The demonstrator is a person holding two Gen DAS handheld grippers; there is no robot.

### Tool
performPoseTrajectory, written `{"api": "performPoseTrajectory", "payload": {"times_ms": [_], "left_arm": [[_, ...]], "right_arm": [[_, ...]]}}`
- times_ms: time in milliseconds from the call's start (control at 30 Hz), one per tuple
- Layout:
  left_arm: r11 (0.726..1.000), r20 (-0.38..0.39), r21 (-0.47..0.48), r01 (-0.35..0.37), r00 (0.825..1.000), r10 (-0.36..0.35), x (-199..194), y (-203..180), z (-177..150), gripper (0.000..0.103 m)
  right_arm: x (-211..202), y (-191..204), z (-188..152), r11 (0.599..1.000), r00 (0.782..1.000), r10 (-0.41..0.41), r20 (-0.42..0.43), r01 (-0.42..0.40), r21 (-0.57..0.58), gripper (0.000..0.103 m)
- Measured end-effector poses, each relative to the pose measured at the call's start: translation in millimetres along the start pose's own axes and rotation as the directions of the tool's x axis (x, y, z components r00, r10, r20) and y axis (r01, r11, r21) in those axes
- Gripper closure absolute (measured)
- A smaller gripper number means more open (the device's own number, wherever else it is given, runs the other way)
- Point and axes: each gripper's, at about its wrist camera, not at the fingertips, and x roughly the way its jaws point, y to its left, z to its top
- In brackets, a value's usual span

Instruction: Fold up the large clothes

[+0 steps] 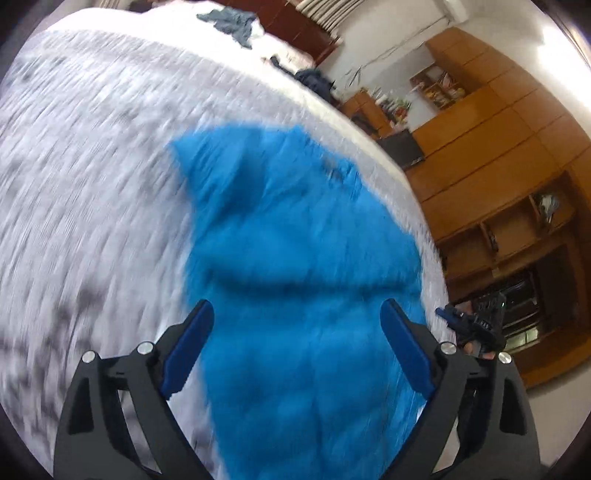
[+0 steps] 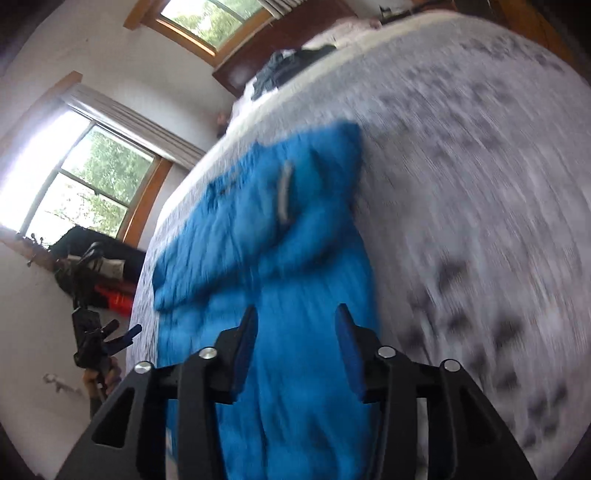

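Our left gripper (image 1: pixel 297 325) has its blue-padded jaws spread wide, nothing between them, poised above the near end of the bright blue puffy garment (image 1: pixel 295 258). Our right gripper (image 2: pixel 295 325) also stands parted, somewhat less wide, and grips nothing; it sits over the same near end from the other side. We judge both are held apart like this so each can come down on a corner of the hem for the next fold.

The garment lies lengthwise on the white bedspread with grey speckled pattern (image 1: pixel 92 184), stretching away from us, with one sleeve (image 2: pixel 221 251) already laid across the body; a pale strip, perhaps a zip or label, shows near the far end. Heavy blur hides finer detail.

Further out, a crumpled dark blue-grey cloth (image 1: pixel 232 22) rests at the far end of the bed, well apart. Beyond stand orange-brown wooden cabinets (image 1: pixel 498 129) and a wood-framed window (image 2: pixel 85 184).
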Motion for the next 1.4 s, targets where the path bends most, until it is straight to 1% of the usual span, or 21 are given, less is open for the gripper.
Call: {"api": "performPoseTrajectory", "payload": {"times_ms": [33, 67, 133, 200, 300, 400, 467, 533, 700, 767, 833, 867, 933, 1100, 1267, 1300, 1333, 1367, 1400], "left_arm": [[1.0, -0.025, -0.005, 0.005, 1.0, -0.005, -6, 6, -21, 0.012], [1.0, -0.039, -0.009, 0.007, 0.999, -0.008, -10, 10, -34, 0.012], [1.0, -0.058, -0.029, 0.008, 0.998, -0.01, -20, 20, -65, 0.012], [0.997, -0.064, -0.073, 0.02, 0.998, -0.024, -29, 31, -93, 0.012], [0.992, -0.064, -0.119, 0.038, 0.997, -0.046, -32, 41, -121, 0.012], [0.988, -0.073, -0.145, 0.058, 0.995, -0.07, -28, 44, -138, 0.012], [0.987, -0.077, -0.14, 0.083, 0.993, -0.094, -26, 40, -145, 0.012], [0.989, -0.085, -0.12, 0.09, 0.991, -0.101, -23, 34, -152, 0.012], [0.989, -0.101, -0.124, 0.078, 0.991, -0.091, -11, 24, -157, 0.012], [0.987, -0.107, -0.138, 0.081, 0.99, -0.096, -9, 23, -160, 0.012], [0.983, -0.133, -0.157, 0.097, 0.984, -0.118, -1, 23, -167, 0.012], [0.982, -0.155, -0.161, 0.103, 0.98, -0.128, 4, 21, -171, 0.012], [0.981, -0.178, -0.154, 0.115, 0.974, -0.142, 12, 17, -178, 0.012], [0.978, -0.188, -0.142, 0.151, 0.966, -0.177, 26, 6, -180, 0.012], [0.978, -0.2, -0.132, 0.16, 0.962, -0.184, 38, -2, -179, 0.012], [0.979, -0.199, -0.13, 0.159, 0.963, -0.183, 37, -2, -179, 0.014], [0.982, -0.205, -0.123, 0.146, 0.964, -0.169, 37, -2, -179, 0.026], [0.984, -0.213, -0.117, 0.133, 0.965, -0.155, 39, -2, -179, 0.039], [0.986, -0.216, -0.114, 0.123, 0.966, -0.145, 39, -2, -180, 0.048]], "right_arm": [[-6, -6, -11, 1.0, 1.0, -0.001, -0.01, 0.001, 0.014, 0.051], [-13, -12, -24, 1.0, 1.0, -0.006, -0.022, 0.006, 0.024, 0.048], [-22, -19, -48, 1.0, 0.999, -0.01, -0.053, 0.011, 0.022, 0.048], [-31, -25, -68, 0.999, 0.998, -0.004, -0.069, 0.006, 0.033, 0.043], [-40, -35, -91, 0.997, 0.996, 0.027, -0.088, -0.021, 0.073, 0.04], [-40, -44, -108, 0.994, 0.993, 0.048, -0.108, -0.037, 0.104, 0.04], [-38, -47, -116, 0.992, 0.99, 0.068, -0.122, -0.054, 0.113, 0.04], [-36, -47, -123, 0.992, 0.988, 0.075, -0.133, -0.061, 0.107, 0.04], [-31, -42, -134, 0.993, 0.985, 0.087, -0.151, -0.073, 0.097, 0.04], [-27, -42, -134, 0.992, 0.984, 0.09, -0.155, -0.075, 0.103, 0.035], [-24, -41, -139, 0.991, 0.98, 0.095, -0.175, -0.077, 0.109, 0.032], [-22, -40, -143, 0.991, 0.977, 0.097, -0.188, -0.078, 0.106, 0.032], [-21, -38, -150, 0.991, 0.973, 0.107, -0.202, -0.088, 0.104, 0.031], [-17, -23, -166, 0.985, 0.951, 0.166, -0.263, -0.146, 0.093, 0.031], [-15, -15, -171, 0.982, 0.946, 0.183, -0.268, -0.165, 0.087, 0.031], [-15, -16, -171, 0.981, 0.945, 0.189, -0.269, -0.17, 0.092, 0.031], [-13, -17, -170, 0.98, 0.944, 0.195, -0.267, -0.175, 0.098, 0.031], [-12, -17, -171, 0.979, 0.943, 0.198, -0.267, -0.176, 0.104, 0.034], [-11, -19, -171, 0.979, 0.943, 0.199, -0.267, -0.177, 0.106, 0.036]]}}
